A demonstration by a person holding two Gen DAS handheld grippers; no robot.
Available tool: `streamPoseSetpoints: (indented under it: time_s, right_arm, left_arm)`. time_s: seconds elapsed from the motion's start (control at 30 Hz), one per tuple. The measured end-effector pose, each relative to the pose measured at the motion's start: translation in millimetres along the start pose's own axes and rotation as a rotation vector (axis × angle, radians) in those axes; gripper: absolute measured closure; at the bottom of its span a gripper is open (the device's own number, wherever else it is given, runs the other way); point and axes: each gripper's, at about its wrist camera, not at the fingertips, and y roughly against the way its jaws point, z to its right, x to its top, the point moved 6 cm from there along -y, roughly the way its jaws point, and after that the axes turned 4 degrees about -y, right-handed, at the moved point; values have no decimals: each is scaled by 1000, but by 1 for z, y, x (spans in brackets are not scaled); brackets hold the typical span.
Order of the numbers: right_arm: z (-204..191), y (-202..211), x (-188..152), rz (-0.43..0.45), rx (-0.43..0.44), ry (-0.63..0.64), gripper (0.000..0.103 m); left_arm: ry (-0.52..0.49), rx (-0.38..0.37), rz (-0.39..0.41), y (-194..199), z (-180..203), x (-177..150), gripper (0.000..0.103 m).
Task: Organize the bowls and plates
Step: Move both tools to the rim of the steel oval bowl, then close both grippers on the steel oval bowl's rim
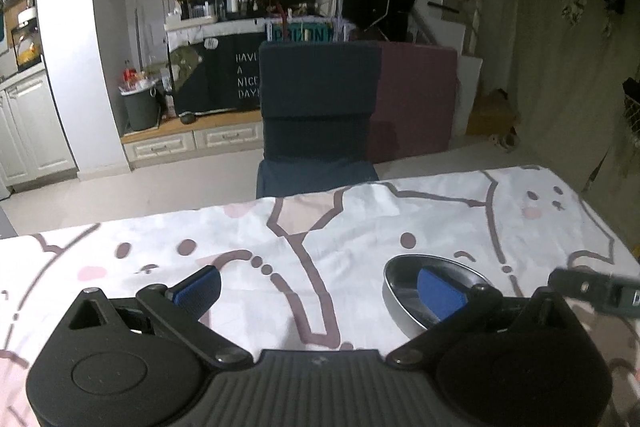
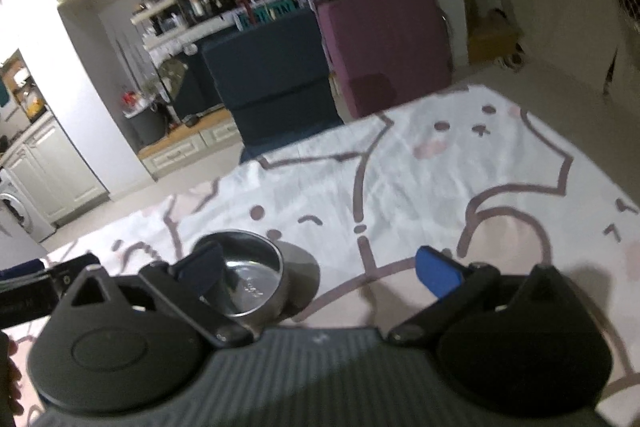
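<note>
The left gripper [image 1: 320, 291] has its jaws wide apart and holds nothing. Its right blue pad [image 1: 438, 293] stands in front of a steel bowl [image 1: 404, 301], at about 3 o'clock from the gripper's middle; I cannot tell if the pad touches the bowl.

The right gripper [image 2: 320, 273] is also spread wide and empty. In its view the bowl [image 2: 250, 279] sits at about 9 o'clock, just behind the left pad [image 2: 200, 271], upright on the cloth [image 2: 420, 187], which is white with a brown cartoon drawing. This view is a little blurred.

At 12 o'clock beyond the cloth stands a dark blue chair [image 1: 316, 107], with a purple block [image 1: 416, 95] at its right side.
</note>
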Motion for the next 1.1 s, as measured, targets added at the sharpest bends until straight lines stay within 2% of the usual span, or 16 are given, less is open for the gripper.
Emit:
streamPoseSetpoints:
  time_s: [0.17,0.4,0.53,0.73,0.93,1.03,1.1]
  right_arm:
    - [-4,-36,-8,-65,-44,0,0]
    - [-9,-65,-23,-146,-42,-10,0]
    - [-16,-72,-31,-185,-39,17,0]
    - [-18,-78,-38,-211,-59,51,0]
    - [-18,-80,-40,-225,-84,78,0]
    - [-16,-82,-41,-237,-84,83,2]
    - [-17,-82,-41,-233,-62,84,6]
  left_arm:
    - [-32,-34,-32,-40,11,1,0]
    - [-110,-103,-100,-76,31,0,0]
    - [-125,-101,-144,-86,34,-2,0]
    - [-154,-27,-170,-89,28,-7,2]
    - [-89,-59,-175,-82,15,-12,14]
    - [-55,-99,-176,-77,12,-15,30]
    - [-21,-142,-171,-74,13,-18,50]
